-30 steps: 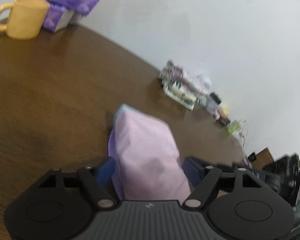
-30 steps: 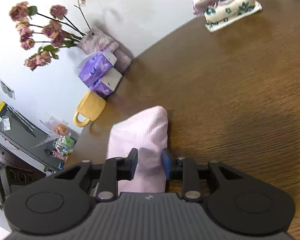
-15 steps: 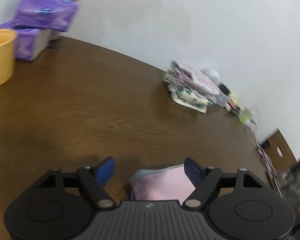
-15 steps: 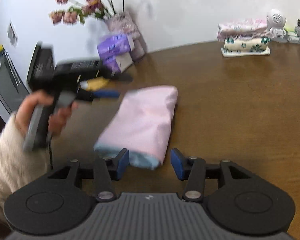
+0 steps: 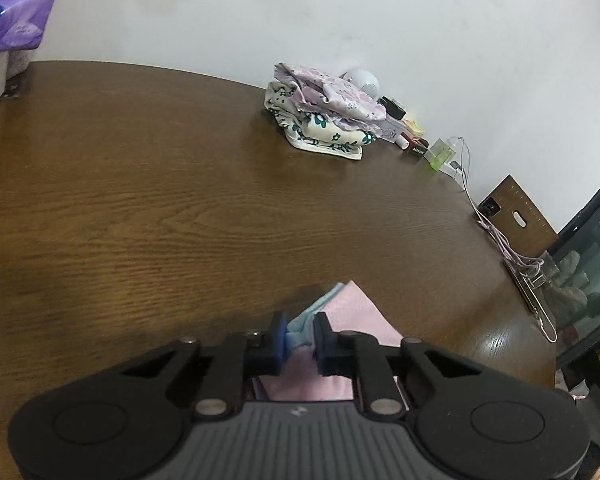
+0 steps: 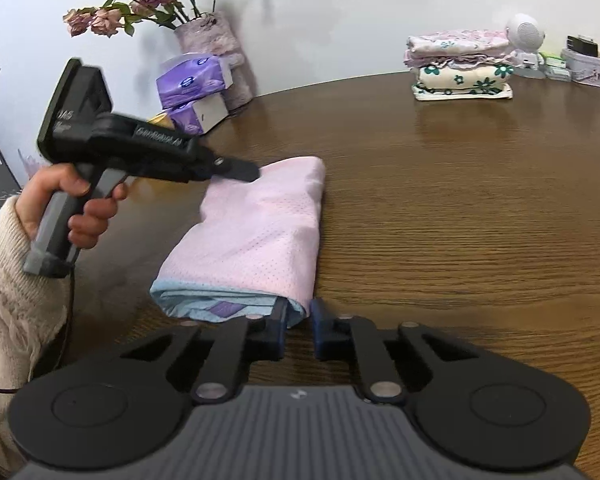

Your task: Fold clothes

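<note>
A folded pink cloth (image 6: pixel 260 224) with a light blue hem lies on the brown wooden table (image 6: pixel 460 200). My right gripper (image 6: pixel 300 320) is at its near end. Its jaws are closing, and the pads pinch the near right corner of the blue hem. In the right wrist view a hand holds my left gripper (image 6: pixel 252 172) with its tip on the cloth's far end. The left wrist view has the same pink cloth (image 5: pixel 352 312) low in the frame. There my left gripper (image 5: pixel 300 328) is closing, with a blue-edged corner squeezed between its pads.
A stack of folded floral clothes (image 6: pixel 460 68) sits at the back of the table, also seen as the floral stack (image 5: pixel 324 120). Purple tissue packs (image 6: pixel 192 80) and a vase of dried roses (image 6: pixel 212 40) stand at the back left. A cable (image 5: pixel 512 252) trails along the table's right edge.
Both grippers swung from over the cloth to its opposite ends. Their jaws, open around the cloth before, have come together on its corners.
</note>
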### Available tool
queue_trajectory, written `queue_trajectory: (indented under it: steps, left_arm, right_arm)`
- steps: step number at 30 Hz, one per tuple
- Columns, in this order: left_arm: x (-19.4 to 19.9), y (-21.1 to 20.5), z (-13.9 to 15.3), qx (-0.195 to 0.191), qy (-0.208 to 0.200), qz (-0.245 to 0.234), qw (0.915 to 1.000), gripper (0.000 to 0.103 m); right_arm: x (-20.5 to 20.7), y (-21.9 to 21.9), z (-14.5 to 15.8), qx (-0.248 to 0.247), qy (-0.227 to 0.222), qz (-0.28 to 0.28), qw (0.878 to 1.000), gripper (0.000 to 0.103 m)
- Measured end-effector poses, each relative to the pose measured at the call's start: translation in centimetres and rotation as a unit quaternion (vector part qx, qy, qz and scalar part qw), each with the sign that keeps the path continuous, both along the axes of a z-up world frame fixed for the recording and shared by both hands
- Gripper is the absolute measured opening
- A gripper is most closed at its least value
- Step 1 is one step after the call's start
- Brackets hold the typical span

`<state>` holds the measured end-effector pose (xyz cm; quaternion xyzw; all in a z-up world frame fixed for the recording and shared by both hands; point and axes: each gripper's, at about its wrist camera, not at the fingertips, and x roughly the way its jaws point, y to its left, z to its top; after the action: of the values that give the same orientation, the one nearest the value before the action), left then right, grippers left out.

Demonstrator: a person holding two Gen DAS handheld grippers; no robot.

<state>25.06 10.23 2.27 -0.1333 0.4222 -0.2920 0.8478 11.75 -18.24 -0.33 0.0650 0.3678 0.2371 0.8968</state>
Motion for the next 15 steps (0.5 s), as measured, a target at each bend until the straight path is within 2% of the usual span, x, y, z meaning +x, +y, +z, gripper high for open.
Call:
queue_trajectory:
  steps: [6, 15]
  left_arm:
    - [-3.0, 1.4, -0.2, -0.015, 0.003, 0.029, 0.9995, 0.009]
    - [-11.8, 2.0, -0.7, -0.052, 0.006, 0.118, 0.9917, 0.008]
  right_arm:
    - [1.0, -1.0, 0.8, -0.018, -0.016, -0.004, 1.0, 0.004]
    - [5.0, -2.9, 1.4, -0.036, -0.032, 0.029, 0.998, 0.002]
